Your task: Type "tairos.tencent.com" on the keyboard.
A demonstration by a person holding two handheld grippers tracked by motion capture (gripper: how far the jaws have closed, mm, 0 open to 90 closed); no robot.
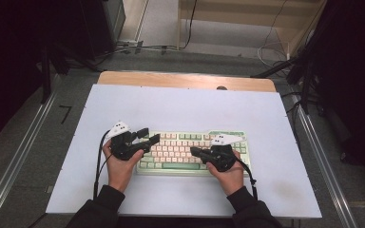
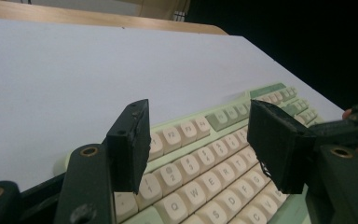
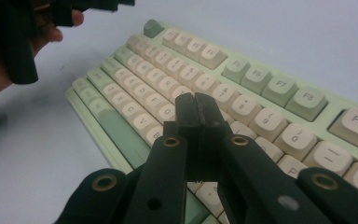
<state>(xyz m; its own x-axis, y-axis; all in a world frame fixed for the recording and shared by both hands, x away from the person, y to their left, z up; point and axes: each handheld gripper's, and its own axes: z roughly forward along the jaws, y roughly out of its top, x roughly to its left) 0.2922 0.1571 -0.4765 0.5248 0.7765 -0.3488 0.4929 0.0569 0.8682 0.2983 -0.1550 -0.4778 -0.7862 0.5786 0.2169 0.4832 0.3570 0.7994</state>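
A pale sheet is being seen spread across the bench, whose wooden far edge is showing beyond it; dark floor, cables and metal rails are lying around the bench on every side. The keyboard, green with cream keys, is lying directly under both tools, toward the near edge of the sheet.

The left hand-held gripper is being held over the keyboard's left end, jaws standing apart with nothing between them; in the left gripper view the number and letter rows are being framed in the gap.

The right hand-held gripper is being held over the middle keys, jaws pressed together on nothing, as seen in the right gripper view.

Beyond both tools, bare sheet is stretching wide to the far edge, and there is open sheet outboard of each hand.
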